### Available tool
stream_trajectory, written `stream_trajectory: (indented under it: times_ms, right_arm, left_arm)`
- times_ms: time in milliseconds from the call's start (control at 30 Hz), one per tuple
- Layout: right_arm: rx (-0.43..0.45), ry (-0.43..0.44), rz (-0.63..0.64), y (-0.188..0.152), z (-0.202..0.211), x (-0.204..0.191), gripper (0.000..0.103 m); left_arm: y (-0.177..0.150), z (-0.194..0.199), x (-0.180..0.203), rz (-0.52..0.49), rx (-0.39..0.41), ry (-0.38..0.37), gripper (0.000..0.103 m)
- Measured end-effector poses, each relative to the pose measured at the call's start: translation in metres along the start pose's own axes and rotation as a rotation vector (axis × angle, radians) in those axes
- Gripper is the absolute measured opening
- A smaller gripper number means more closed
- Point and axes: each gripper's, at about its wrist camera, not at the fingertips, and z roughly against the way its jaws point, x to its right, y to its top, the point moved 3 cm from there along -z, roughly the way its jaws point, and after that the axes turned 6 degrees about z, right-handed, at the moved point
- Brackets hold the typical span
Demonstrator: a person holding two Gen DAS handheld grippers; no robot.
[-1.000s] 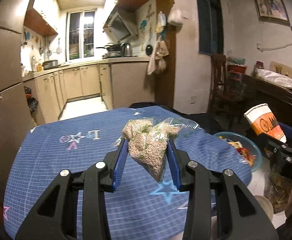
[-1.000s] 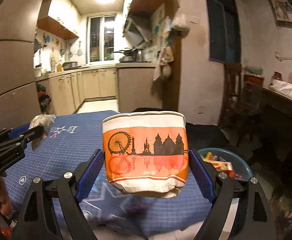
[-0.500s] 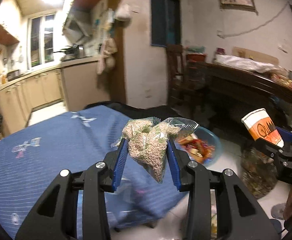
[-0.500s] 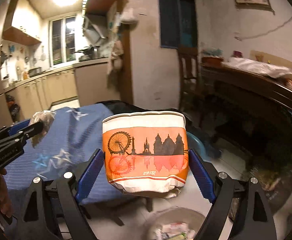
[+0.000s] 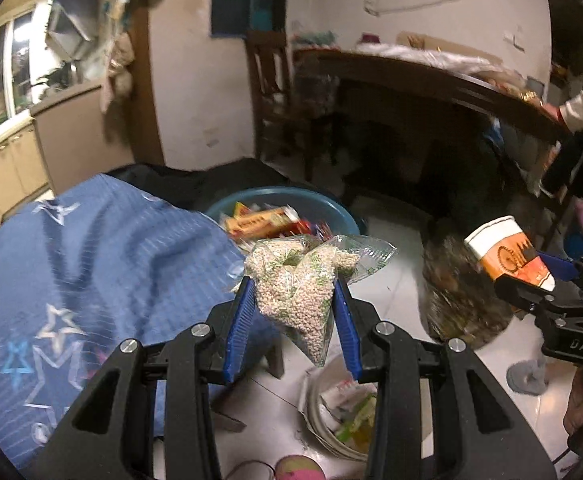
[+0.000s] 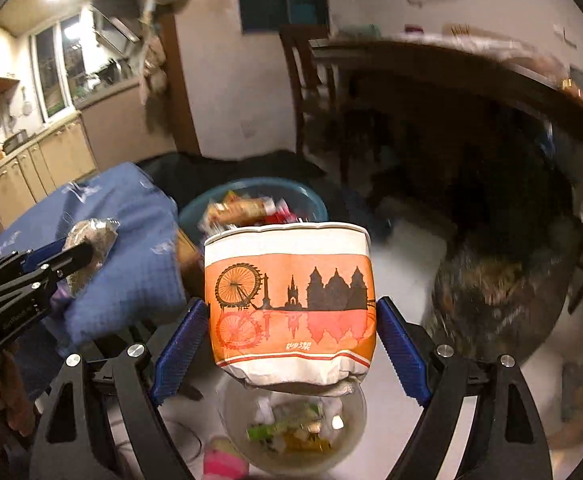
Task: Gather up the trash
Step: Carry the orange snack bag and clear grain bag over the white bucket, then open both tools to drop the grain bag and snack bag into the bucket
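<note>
so w/ left hand-held gripper (image 5: 295,312) clamped on the pellet bag (image 5: 303,280) & right hand-held gripper (image 6: 291,344) clamped on the paper cup (image 6: 291,300), best was centring each over the bin (image 6: 291,432) b4 letting go.

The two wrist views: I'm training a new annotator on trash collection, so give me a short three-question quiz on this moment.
1. True or false: the left hand-held gripper is closed on a clear bag of small pale pellets.
2. What does the right hand-held gripper hold? A) a glass bottle B) an orange and white paper cup C) a sponge
3. Fill in: on the floor below both grippers stands a pale ____ with wrappers in it.

Key: 1 true; 2 B; 3 bin. The teal basin of packets beside the blue-covered table is a different container.
</note>
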Motion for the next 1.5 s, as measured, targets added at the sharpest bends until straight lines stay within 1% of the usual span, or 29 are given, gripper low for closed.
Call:
stream_trajectory:
  times_ms: [100,133,300,400,633,767,1000,1500]
  right_arm:
    - [-0.082,0.005,-0.015,-0.018,-0.026,0.019,0.085]
    - [-0.101,0.007,-0.015,-0.019,-0.033,0.016,0.085]
    - [-0.218,0.027,-0.021,-0.045,-0.073,0.028,0.085]
    - [-0.264,0.027,-0.025,-0.056,-0.089,0.027,0.085]
    - [-0.358,0.043,-0.035,-0.084,-0.115,0.021,0.085]
    - [-0.402,0.05,-0.041,-0.095,-0.126,0.021,0.085]
    - [-0.442,0.068,-0.052,-0.108,-0.14,0.022,0.085]
    - [-0.444,0.072,-0.056,-0.109,-0.142,0.024,0.085]
  left_arm:
    - [-0.011,-0.022,0.014,-0.011,-0.055,-0.031,0.037]
    - [-0.015,-0.03,0.017,-0.014,-0.074,-0.041,0.037]
    - [-0.036,-0.066,0.028,-0.008,-0.174,-0.095,0.037]
    - [-0.053,-0.087,0.034,0.001,-0.243,-0.12,0.037]
    - [-0.093,-0.133,0.04,0.018,-0.376,-0.127,0.037]
    - [-0.11,-0.148,0.043,0.012,-0.425,-0.116,0.038]
    - [-0.117,-0.153,0.045,0.004,-0.45,-0.108,0.038]
    - [-0.118,-0.156,0.055,-0.016,-0.454,-0.109,0.038]
